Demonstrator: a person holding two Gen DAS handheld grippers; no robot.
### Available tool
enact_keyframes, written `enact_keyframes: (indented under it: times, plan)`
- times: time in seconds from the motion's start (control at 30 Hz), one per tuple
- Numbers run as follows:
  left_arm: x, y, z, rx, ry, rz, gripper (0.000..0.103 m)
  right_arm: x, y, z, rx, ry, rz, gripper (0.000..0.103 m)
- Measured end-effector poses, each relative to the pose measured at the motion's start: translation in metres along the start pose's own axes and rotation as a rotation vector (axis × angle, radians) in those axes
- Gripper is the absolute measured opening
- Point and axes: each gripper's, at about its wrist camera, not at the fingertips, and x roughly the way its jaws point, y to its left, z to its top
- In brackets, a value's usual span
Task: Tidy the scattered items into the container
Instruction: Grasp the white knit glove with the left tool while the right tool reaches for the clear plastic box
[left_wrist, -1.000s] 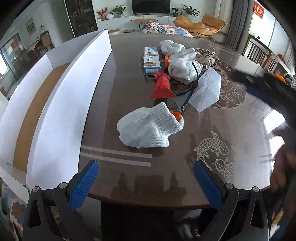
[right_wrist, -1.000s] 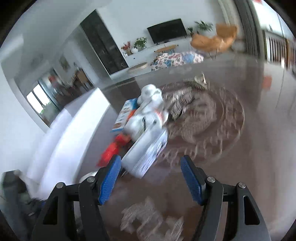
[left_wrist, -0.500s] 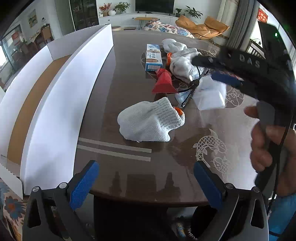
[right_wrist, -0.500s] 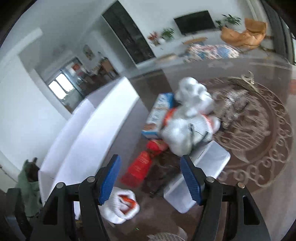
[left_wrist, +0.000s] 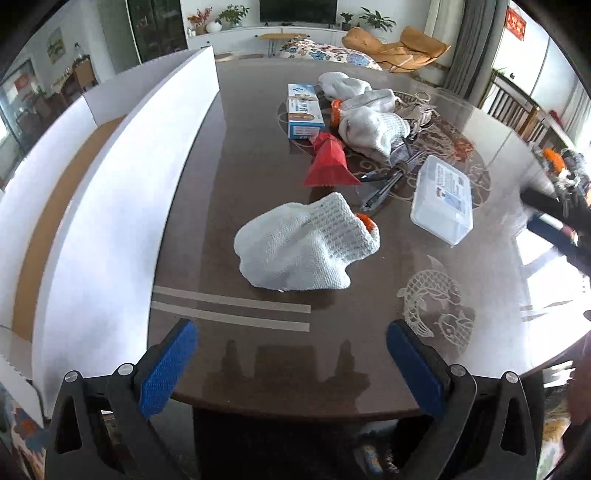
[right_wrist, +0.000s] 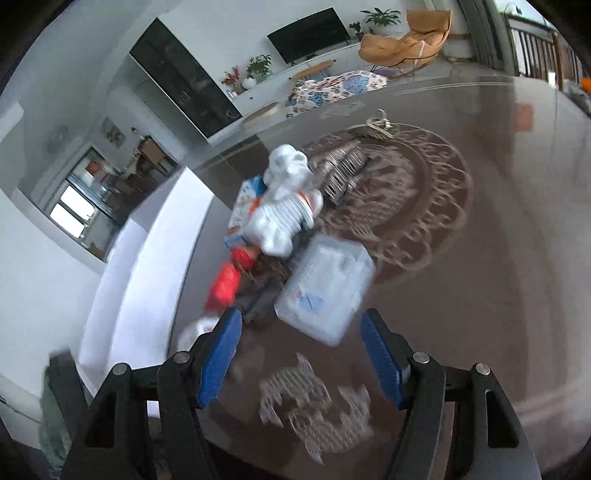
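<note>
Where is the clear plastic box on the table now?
In the left wrist view the clear plastic box lies right of centre, beside the dark tool, beyond the fish inlay.

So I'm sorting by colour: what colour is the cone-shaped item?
Red; the cone-shaped item shows best in the left wrist view.

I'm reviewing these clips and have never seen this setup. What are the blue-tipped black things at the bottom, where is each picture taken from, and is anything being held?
No robot here: a person holds a pair of hand-held tongs in each hand, each with a fisheye camera looking along its blue fingers. One picture is from the left tongs, the other, blurred, from the right tongs. Both are open and hold nothing. On the brown table lie a white knitted glove, a clear plastic box, a red cone-shaped item, a blue-and-white carton and more gloves. The white cardboard container stands along the left.
</note>
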Motion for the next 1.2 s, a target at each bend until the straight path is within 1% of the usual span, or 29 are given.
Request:
enact_keyframes:
  times: [0.07, 0.1, 0.23, 0.3, 0.37, 0.43, 0.5, 0.53, 0.63, 0.77, 0.83, 0.87, 1.0, 1.1, 1.2]
  plan:
    - [0.001, -0.003, 0.0, 0.03, -0.004, -0.014, 0.103, -0.006, 0.001, -0.019, -0.019, 0.008, -0.059, 0.068]
    - [0.001, -0.005, 0.002, 0.051, -0.004, -0.018, 0.103, -0.008, 0.0, -0.027, -0.021, 0.016, -0.073, 0.068]
    - [0.009, -0.021, 0.02, 0.183, 0.007, -0.006, 0.103, -0.003, -0.001, -0.053, -0.043, 0.067, -0.08, 0.068]
    - [0.012, -0.023, 0.028, 0.207, 0.019, 0.02, 0.103, -0.006, 0.0, -0.057, -0.057, 0.073, -0.086, 0.068]
    - [0.017, -0.02, 0.035, 0.186, 0.038, -0.004, 0.103, -0.013, 0.0, -0.056, -0.067, 0.059, -0.083, 0.068]
    - [0.023, -0.017, 0.039, 0.145, 0.068, -0.053, 0.103, -0.02, 0.003, -0.054, -0.085, 0.037, -0.086, 0.068]
    - [0.031, -0.018, 0.041, 0.119, 0.086, -0.082, 0.103, -0.026, 0.009, -0.053, -0.116, 0.016, -0.117, 0.068]
    - [0.035, -0.021, 0.042, 0.115, 0.089, -0.082, 0.103, -0.029, 0.012, -0.053, -0.13, 0.008, -0.128, 0.068]
    - [0.043, -0.03, 0.044, 0.143, 0.072, -0.017, 0.103, -0.032, 0.013, -0.054, -0.136, 0.0, -0.102, 0.068]
    - [0.046, -0.035, 0.047, 0.176, 0.059, 0.016, 0.103, -0.029, 0.005, -0.057, -0.064, 0.034, -0.022, 0.068]
    - [0.047, -0.033, 0.049, 0.18, 0.057, 0.025, 0.103, -0.026, 0.001, -0.058, -0.038, 0.053, -0.029, 0.068]
    - [0.048, -0.031, 0.05, 0.174, 0.057, 0.022, 0.103, -0.025, 0.001, -0.059, -0.034, 0.05, -0.029, 0.068]
    - [0.053, -0.023, 0.052, 0.116, 0.071, -0.027, 0.103, -0.029, 0.006, -0.059, -0.055, 0.016, -0.042, 0.068]
    - [0.054, -0.025, 0.055, 0.099, 0.065, -0.03, 0.103, -0.032, 0.008, -0.058, -0.066, 0.001, -0.054, 0.068]
    - [0.056, -0.03, 0.058, 0.093, 0.058, -0.032, 0.103, -0.03, 0.004, -0.059, -0.059, 0.004, -0.065, 0.068]
